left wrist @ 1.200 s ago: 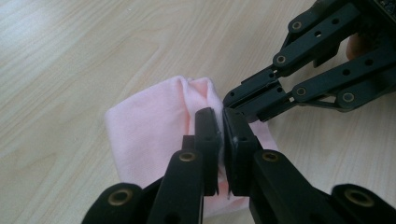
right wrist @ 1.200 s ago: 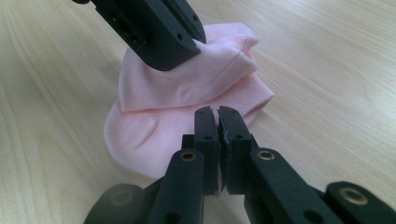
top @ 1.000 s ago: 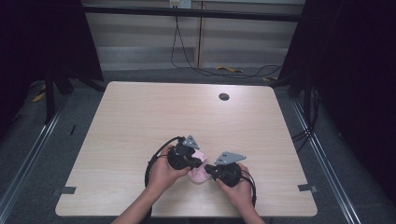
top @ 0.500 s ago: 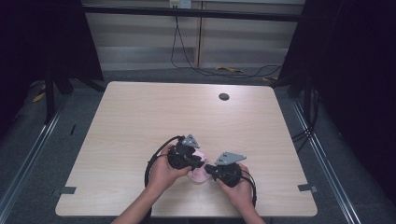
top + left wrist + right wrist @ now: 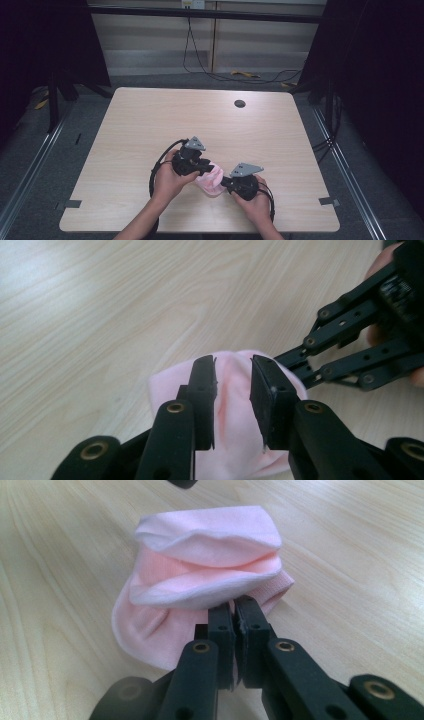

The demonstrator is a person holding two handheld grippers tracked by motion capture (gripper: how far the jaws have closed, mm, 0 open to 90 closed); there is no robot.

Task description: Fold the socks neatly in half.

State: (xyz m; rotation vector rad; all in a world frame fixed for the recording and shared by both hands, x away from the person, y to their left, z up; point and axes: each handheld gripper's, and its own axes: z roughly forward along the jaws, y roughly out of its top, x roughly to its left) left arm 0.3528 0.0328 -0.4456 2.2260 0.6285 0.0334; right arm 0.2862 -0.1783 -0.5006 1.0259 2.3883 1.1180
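Observation:
A folded pink cloth lies on the wooden table near its front edge, between the two hands. My left gripper reaches it from the left. In the left gripper view its jaws stand a little apart over the cloth, having just been opening; the fabric shows in the gap and the pads do not press on it. My right gripper comes in from the right, and its jaws are shut on the near edge of the cloth. The right gripper also appears in the left gripper view.
A round dark grommet hole sits in the table's far right part. Black cables loop beside each hand, one at the left. Tape marks sit at the front corners. Dark frames and floor rails surround the table.

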